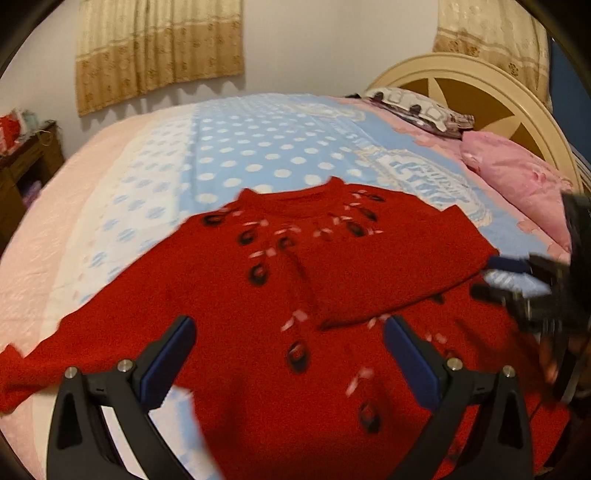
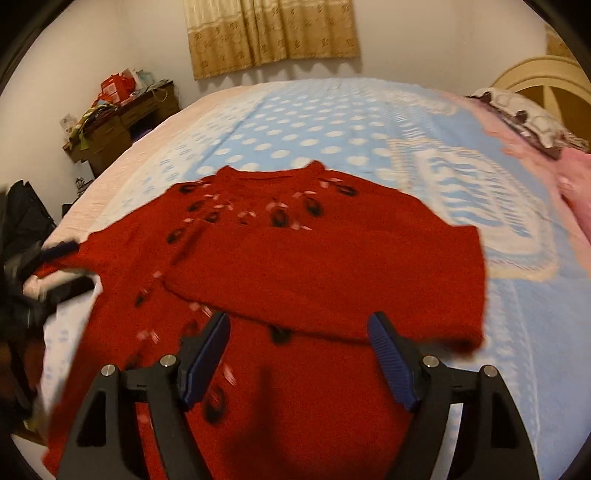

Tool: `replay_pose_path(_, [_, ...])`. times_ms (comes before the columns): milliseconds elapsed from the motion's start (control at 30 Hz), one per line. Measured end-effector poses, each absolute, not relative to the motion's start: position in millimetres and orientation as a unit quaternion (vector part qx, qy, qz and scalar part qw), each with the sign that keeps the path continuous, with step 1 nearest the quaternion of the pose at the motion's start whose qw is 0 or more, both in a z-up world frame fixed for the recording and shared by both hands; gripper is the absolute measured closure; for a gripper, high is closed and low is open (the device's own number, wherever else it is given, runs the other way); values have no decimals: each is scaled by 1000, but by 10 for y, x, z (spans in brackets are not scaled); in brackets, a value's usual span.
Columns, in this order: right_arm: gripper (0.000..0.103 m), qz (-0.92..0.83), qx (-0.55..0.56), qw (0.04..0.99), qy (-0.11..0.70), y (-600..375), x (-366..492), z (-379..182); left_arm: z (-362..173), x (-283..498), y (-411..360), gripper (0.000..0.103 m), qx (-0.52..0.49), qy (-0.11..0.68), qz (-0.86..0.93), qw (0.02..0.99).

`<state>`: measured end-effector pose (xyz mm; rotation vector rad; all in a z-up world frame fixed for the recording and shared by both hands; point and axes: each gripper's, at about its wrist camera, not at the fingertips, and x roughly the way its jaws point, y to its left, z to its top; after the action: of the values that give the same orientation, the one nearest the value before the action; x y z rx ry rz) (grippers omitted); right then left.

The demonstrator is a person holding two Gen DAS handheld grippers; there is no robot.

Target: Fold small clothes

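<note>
A red knit sweater [image 1: 229,295] with dark and pink motifs lies front up on the bed, collar toward the far side. One sleeve [image 1: 388,266] is folded across its chest, and the other stretches out flat to the left. My left gripper [image 1: 290,325] hovers open over the lower body with nothing between its blue pads. In the right wrist view the same sweater [image 2: 332,266] fills the middle. My right gripper [image 2: 299,321] stands open just above the folded sleeve's lower edge and holds nothing. Each gripper shows blurred at the edge of the other's view: the right gripper [image 1: 513,280] and the left gripper [image 2: 62,269].
A blue blanket [image 1: 277,147] with white dots covers the bed. A pink pillow [image 1: 517,177] and a patterned pillow [image 1: 413,107] lie by the cream headboard [image 1: 480,85]. A cluttered wooden desk [image 2: 122,118] stands by the far wall, under a beige curtain [image 2: 269,33].
</note>
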<state>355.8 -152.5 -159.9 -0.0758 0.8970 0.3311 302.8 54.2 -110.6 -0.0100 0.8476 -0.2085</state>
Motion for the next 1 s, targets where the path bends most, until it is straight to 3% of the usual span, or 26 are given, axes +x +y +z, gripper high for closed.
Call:
replay_pose_path(333, [25,162,-66,898,404,-1567,3268,-1761,-1520,3612,111,38,13,472,-105,875])
replay_pose_path(400, [24,160,-67,900,400,-1564,3256,-1767,-1638,3709,134,54,-8,487,-101,867])
replay_pose_path(467, [24,159,-70,901,398,-1561,3234,-1784,-1709,3737,161,59,-25,492,-98,865])
replay_pose_path(533, [24,159,-72,902,396,-1552,3222,-1798,-1691,3707,178,76,-34,483,-105,869])
replay_pose_path(567, [23,158,-74,902,396,-1548,3220,-1806,-1665,3681,187,89,-37,481,-107,869])
replay_pose_path(600, [23,156,-77,902,396,-1538,3216,-1813,-1636,3664,201,95,-41,477,-107,872])
replay_pose_path(1000, [22,153,-83,904,392,-1535,3192,-1818,-994,3391,615,98,-61,406,-113,905])
